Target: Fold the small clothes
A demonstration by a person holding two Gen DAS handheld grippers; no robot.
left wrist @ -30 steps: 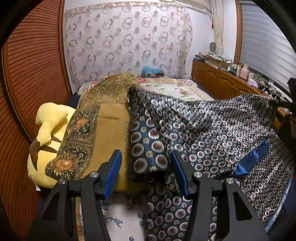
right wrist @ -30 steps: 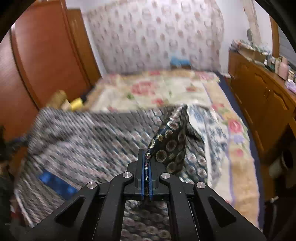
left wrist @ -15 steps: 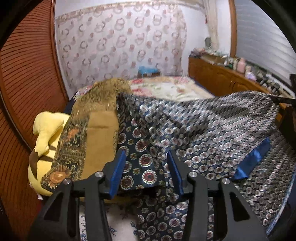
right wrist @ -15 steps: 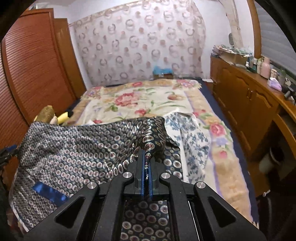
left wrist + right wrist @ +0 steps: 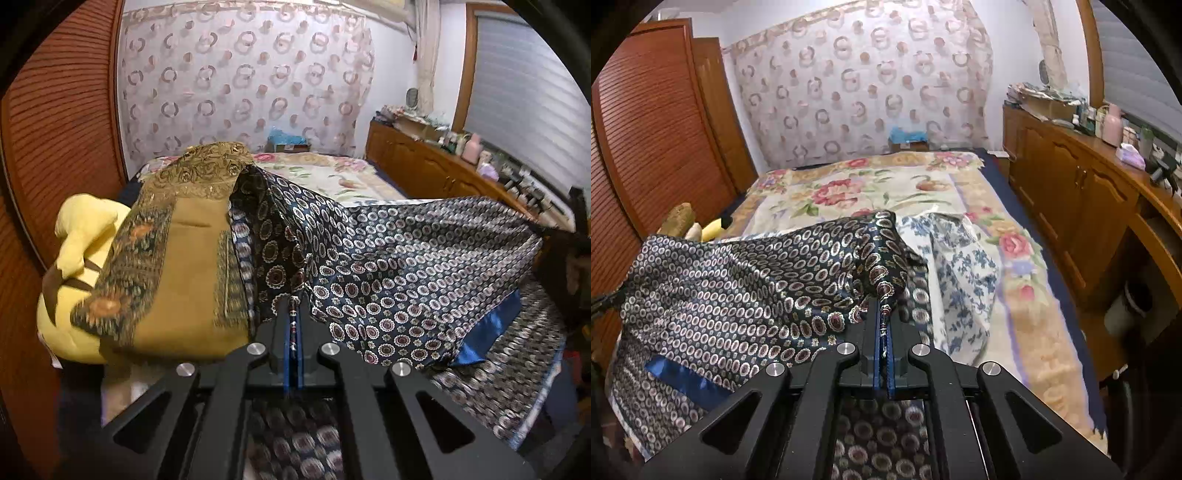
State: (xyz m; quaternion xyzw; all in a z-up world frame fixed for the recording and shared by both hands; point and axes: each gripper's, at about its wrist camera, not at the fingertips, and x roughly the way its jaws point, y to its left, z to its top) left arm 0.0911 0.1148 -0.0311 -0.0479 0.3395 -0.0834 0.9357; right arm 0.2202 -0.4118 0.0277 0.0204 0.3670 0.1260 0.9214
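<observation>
In the left wrist view the left gripper (image 5: pixel 293 328) has just clamped its jaws on an edge of the navy patterned scarf (image 5: pixel 406 258), which hangs just right of the mustard cloth (image 5: pixel 184 266). In the right wrist view the right gripper (image 5: pixel 883 328) pinches another bunched edge, well right of that cloth (image 5: pixel 677 219), over the floral bedspread (image 5: pixel 879 184). To fold cleanly, I would keep both grips level and the span taut before bringing the edges together.

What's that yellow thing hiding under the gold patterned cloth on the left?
A yellow plush toy with brown markings lies under the gold patterned cloth. Only its left side and lower edge show; the rest is covered, so its full shape cannot be told.
</observation>
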